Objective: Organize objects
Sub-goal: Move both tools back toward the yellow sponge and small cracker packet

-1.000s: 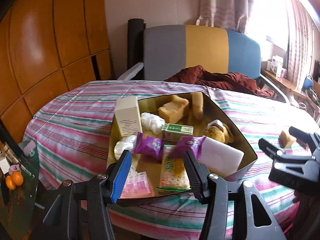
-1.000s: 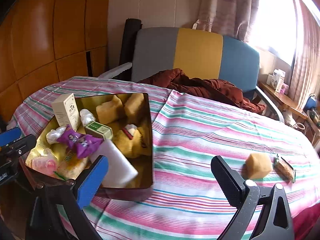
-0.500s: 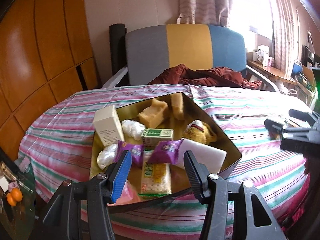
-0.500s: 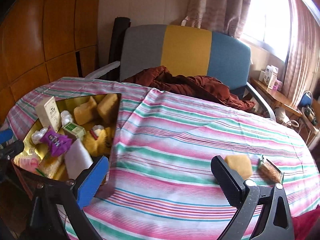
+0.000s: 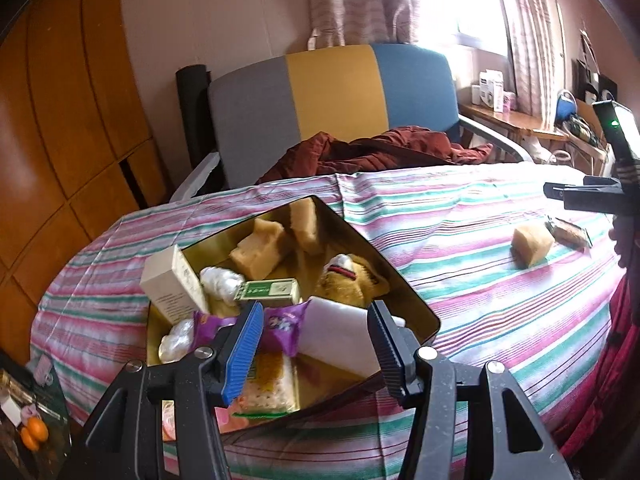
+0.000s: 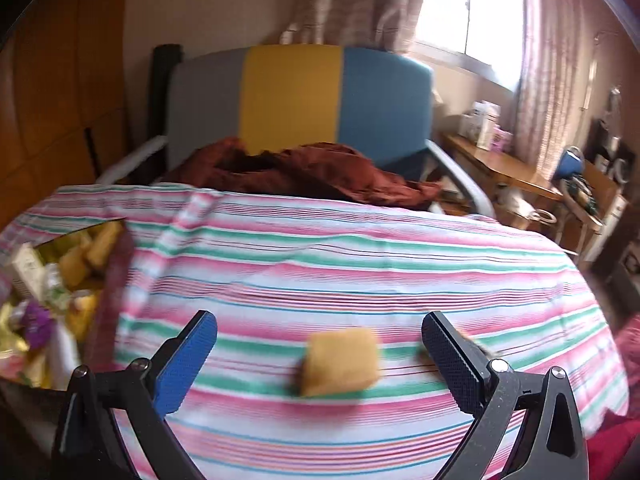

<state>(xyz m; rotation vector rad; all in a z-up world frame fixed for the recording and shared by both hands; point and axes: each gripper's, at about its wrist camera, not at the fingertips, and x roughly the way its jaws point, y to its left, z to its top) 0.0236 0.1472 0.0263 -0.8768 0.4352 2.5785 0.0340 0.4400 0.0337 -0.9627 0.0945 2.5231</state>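
A gold tin box [image 5: 416, 312] sits on the striped tablecloth, filled with sponges, a white carton [image 5: 172, 284], a green packet, purple wrappers, a plush toy and a white block. It shows at the left edge of the right wrist view [image 6: 116, 280]. My left gripper [image 5: 316, 340] is open and empty, just above the box's near side. A yellow sponge [image 5: 532, 244] lies on the cloth at the right, with a small wrapped snack [image 5: 568, 232] beside it. My right gripper [image 6: 320, 340] is open and empty, with the sponge [image 6: 340, 362] lying between its fingers, slightly ahead.
A grey, yellow and blue chair [image 5: 332, 96] with a dark red garment [image 5: 372, 152] stands behind the round table. A wooden side desk [image 6: 504, 168] with small items is at the right. A glass side table with oranges [image 5: 34, 434] is at lower left.
The right gripper has swung right, away from the box, and now frames the yellow sponge. The left gripper has turned a little right; the box stays under it.
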